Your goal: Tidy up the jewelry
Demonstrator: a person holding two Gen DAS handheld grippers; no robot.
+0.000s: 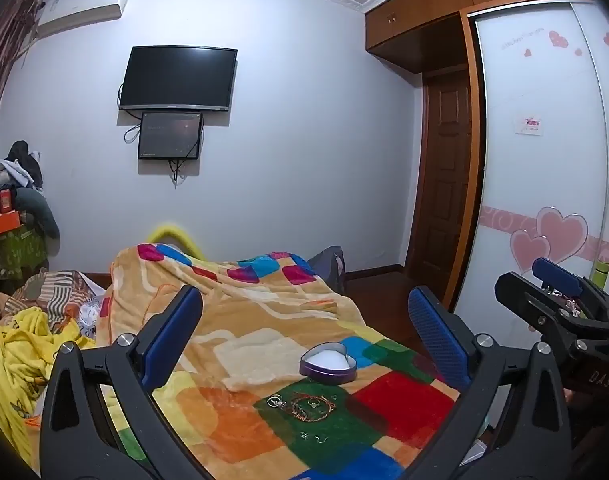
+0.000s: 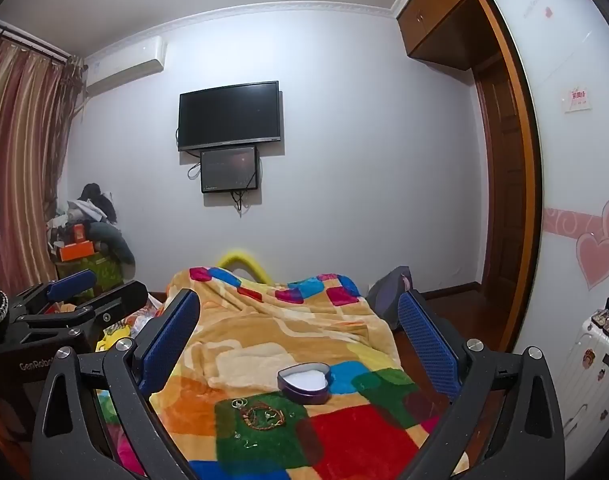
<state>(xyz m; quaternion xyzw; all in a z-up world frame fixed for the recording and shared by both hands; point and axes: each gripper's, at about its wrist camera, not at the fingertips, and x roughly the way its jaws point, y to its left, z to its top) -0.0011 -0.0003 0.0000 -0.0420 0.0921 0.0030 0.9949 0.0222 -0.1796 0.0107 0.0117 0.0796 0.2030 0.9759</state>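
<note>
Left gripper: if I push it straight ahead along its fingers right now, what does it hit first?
Probably the blanket. The left gripper is open and aimed over the bed, above the heart-shaped box and bracelet. Nothing stands between the fingers; depth is uncertain.

Dim bluish light, strong fisheye distortion

Jewelry (image 1: pixel 308 402) beside open heart-shaped tin (image 1: pixel 328 364)
</note>
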